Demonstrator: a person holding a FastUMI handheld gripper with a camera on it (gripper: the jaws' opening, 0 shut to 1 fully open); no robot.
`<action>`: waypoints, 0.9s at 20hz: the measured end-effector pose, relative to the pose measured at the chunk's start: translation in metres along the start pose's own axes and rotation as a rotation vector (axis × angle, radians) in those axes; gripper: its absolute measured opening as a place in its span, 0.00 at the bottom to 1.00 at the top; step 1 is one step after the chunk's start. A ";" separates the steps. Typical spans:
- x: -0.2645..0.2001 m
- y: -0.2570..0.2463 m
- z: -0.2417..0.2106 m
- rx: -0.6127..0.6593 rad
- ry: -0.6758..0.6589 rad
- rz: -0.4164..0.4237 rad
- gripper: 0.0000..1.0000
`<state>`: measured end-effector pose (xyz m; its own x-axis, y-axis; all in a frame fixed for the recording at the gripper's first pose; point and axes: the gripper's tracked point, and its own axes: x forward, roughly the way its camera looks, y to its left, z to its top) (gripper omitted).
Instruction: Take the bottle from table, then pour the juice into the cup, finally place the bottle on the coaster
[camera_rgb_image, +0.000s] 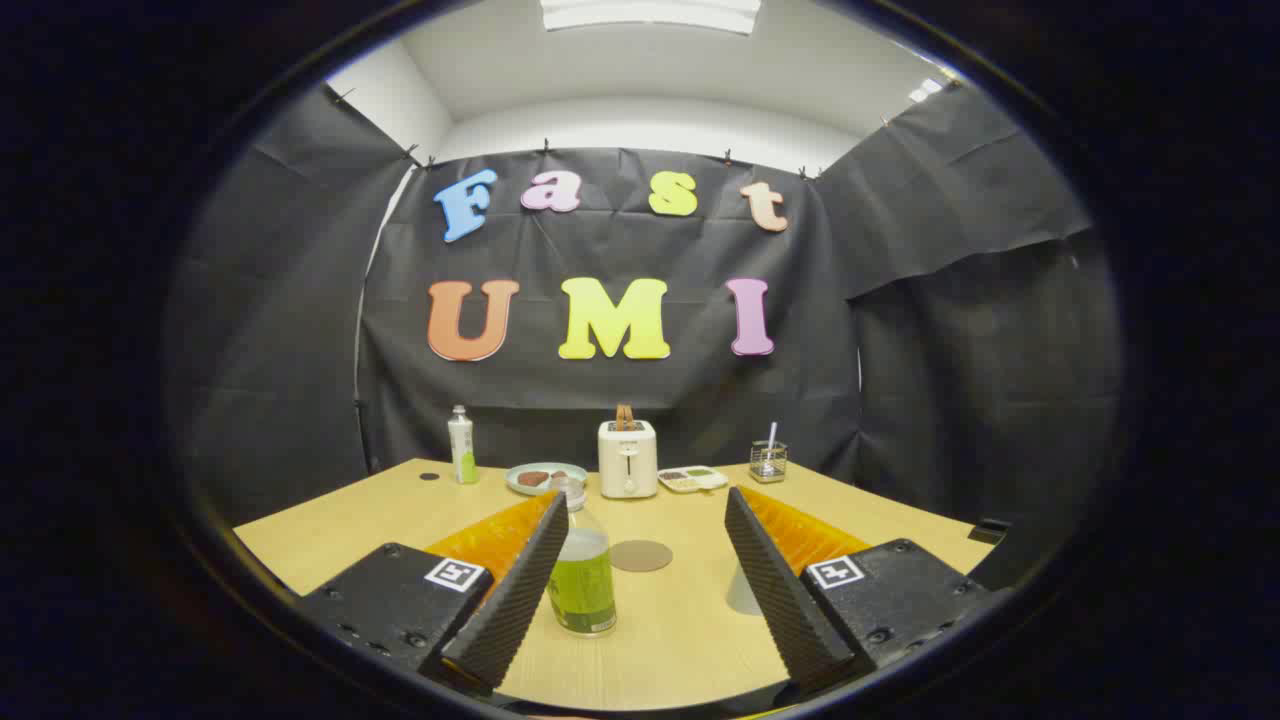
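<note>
A clear bottle (582, 575) half full of green juice stands upright on the wooden table (680, 640), just ahead of my left finger, whose tip partly covers it. My gripper (648, 500) is open, its fingers spread wide with nothing between them. A round brown coaster (641, 555) lies flat a little beyond the bottle, between the fingertips. A pale cup (742, 592) stands close against the inner side of my right finger and is mostly hidden by it.
At the table's back stand a second bottle (461, 446), a plate with food (545, 478), a white toaster (627, 458), a small tray (692, 479) and a wire holder (768, 461). A small dark spot (429, 476) marks the back left.
</note>
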<state>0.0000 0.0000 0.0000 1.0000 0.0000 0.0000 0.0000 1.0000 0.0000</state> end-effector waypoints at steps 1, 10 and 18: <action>0.001 0.001 -0.001 0.000 0.002 0.001 1.00; 0.000 0.004 0.001 0.008 -0.011 0.011 1.00; 0.002 0.004 0.000 0.019 -0.016 0.026 1.00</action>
<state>0.0016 0.0044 -0.0005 0.9995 0.0263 0.0159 -0.0266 0.9995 0.0184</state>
